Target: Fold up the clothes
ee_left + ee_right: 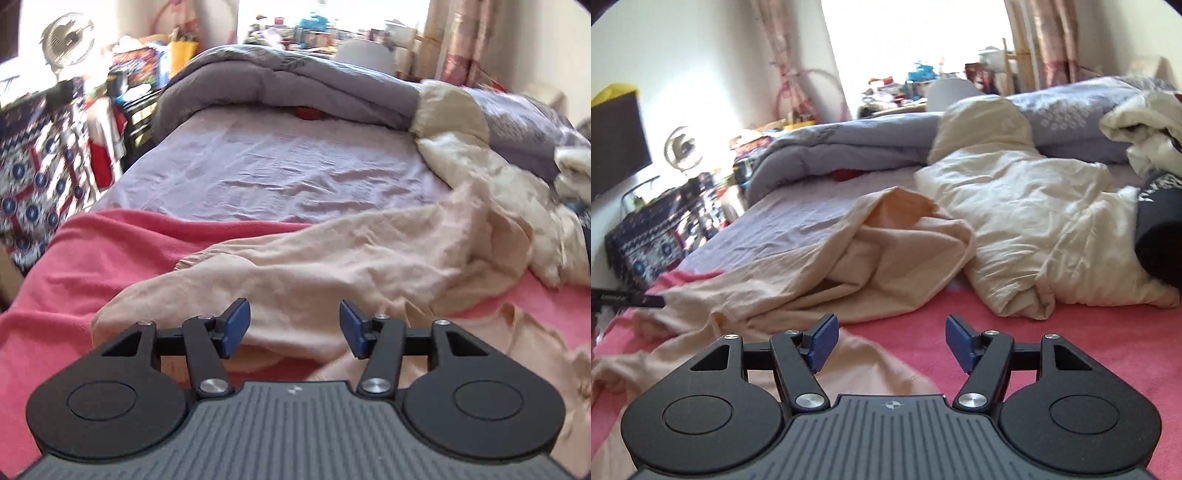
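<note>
The left gripper (294,325) hangs over the near part of the bed with its blue pads (236,325) spread apart and nothing pinched between them; beneath the gap lies the peach garment (332,266), loose and rumpled. The right gripper (888,343) likewise has its jaws standing wide, its pads (823,341) touching nothing, with a flap of the same peach garment (798,273) under its left finger and bare pink blanket (1052,332) under its right one.

The peach garment sprawls across the pink blanket (92,251) that covers the near end of the bed, stretching from the near left edge toward the middle, where one bunched end rises into an open fold showing a deeper orange inside. Just beside that end, toward the right edge of the bed, lies a crumpled cream garment (1034,221), and a dark piece of clothing (1156,236) rests against it at the far right. Beyond the blanket the lilac sheet (277,162) is bare, and a grey duvet (288,85) is heaped along the far end of the bed. In the right wrist view a dark tip of the left gripper (628,298) pokes in at the left edge
</note>
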A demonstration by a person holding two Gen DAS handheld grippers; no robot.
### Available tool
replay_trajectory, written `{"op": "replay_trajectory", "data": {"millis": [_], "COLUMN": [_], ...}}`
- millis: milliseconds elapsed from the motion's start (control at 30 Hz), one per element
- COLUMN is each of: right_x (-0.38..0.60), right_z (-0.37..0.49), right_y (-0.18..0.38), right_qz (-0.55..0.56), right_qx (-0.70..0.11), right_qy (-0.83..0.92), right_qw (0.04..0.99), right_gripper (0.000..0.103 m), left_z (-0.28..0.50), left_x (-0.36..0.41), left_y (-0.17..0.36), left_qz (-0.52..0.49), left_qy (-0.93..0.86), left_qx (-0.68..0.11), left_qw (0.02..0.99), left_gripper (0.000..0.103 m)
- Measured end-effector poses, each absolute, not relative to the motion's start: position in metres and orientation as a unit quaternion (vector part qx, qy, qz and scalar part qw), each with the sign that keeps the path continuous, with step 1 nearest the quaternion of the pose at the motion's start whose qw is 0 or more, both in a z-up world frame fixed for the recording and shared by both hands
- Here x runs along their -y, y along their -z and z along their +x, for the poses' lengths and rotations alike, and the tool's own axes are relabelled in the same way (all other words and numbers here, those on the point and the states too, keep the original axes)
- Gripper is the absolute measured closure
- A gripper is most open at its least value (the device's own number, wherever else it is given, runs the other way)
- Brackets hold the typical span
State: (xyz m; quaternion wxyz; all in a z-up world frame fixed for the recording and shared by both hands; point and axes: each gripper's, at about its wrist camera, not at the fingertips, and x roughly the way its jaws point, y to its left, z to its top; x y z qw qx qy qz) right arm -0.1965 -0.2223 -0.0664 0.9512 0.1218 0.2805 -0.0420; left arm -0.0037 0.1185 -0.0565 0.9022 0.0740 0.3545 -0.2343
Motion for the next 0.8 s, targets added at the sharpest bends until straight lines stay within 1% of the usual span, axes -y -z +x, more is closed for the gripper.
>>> {"op": "replay_trajectory", "data": {"millis": [67, 133, 200, 233, 300, 333, 367, 433, 467, 567, 633, 667, 800], "right_x": [0.185, 0.142, 0.105, 0.091, 0.069, 0.067, 0.074, 0.100, 0.112, 0.148, 0.163, 0.167, 0.157], "right_z": [-0.220, -0.243, -0.267, -0.276, -0.295, -0.304, -0.315, -0.330, -0.339, -0.376, -0.412, -0.431, -0.501], "right_y": [0.069, 0.079, 0.093, 0.101, 0.121, 0.128, 0.129, 0.123, 0.120, 0.110, 0.102, 0.099, 0.096], "right_qz": [0.090, 0.049, 0.019, 0.007, -0.038, -0.057, -0.056, -0.024, -0.013, 0.005, 0.059, 0.089, 0.184], "right_qx": [-0.289, -0.299, -0.315, -0.326, -0.366, -0.369, -0.360, -0.370, -0.374, -0.380, -0.367, -0.360, -0.337], "right_qy": [-0.003, -0.041, -0.084, -0.102, -0.118, -0.111, -0.096, -0.038, -0.006, 0.089, 0.092, 0.089, 0.064], "right_qw": [0.953, 0.952, 0.945, 0.940, 0.923, 0.921, 0.926, 0.928, 0.927, 0.921, 0.924, 0.925, 0.921], "right_gripper": [0.038, 0.038, 0.038, 0.038, 0.038, 0.036, 0.036, 0.031, 0.032, 0.032, 0.032, 0.032, 0.032], "left_z": [-0.047, -0.095, -0.133, -0.150, -0.170, -0.178, -0.181, -0.174, -0.170, -0.163, -0.167, -0.172, -0.212], "left_x": [-0.111, -0.106, -0.102, -0.098, -0.093, -0.091, -0.093, -0.112, -0.121, -0.143, -0.157, -0.163, -0.182], "left_y": [0.056, 0.059, 0.068, 0.076, 0.099, 0.112, 0.119, 0.115, 0.113, 0.114, 0.117, 0.115, 0.092], "left_qz": [0.121, 0.142, 0.151, 0.170, 0.242, 0.281, 0.299, 0.265, 0.257, 0.299, 0.329, 0.328, 0.267], "left_qy": [0.274, 0.311, 0.347, 0.360, 0.333, 0.310, 0.290, 0.260, 0.238, 0.130, 0.073, 0.062, 0.118], "left_qx": [-0.330, -0.311, -0.312, -0.311, -0.307, -0.304, -0.304, -0.316, -0.320, -0.308, -0.300, -0.299, -0.290], "left_qw": [0.895, 0.887, 0.872, 0.863, 0.858, 0.856, 0.857, 0.873, 0.880, 0.894, 0.892, 0.894, 0.912], "left_gripper": [0.045, 0.045, 0.040, 0.037, 0.034, 0.034, 0.030, 0.030, 0.029, 0.029, 0.030, 0.033, 0.031]}}
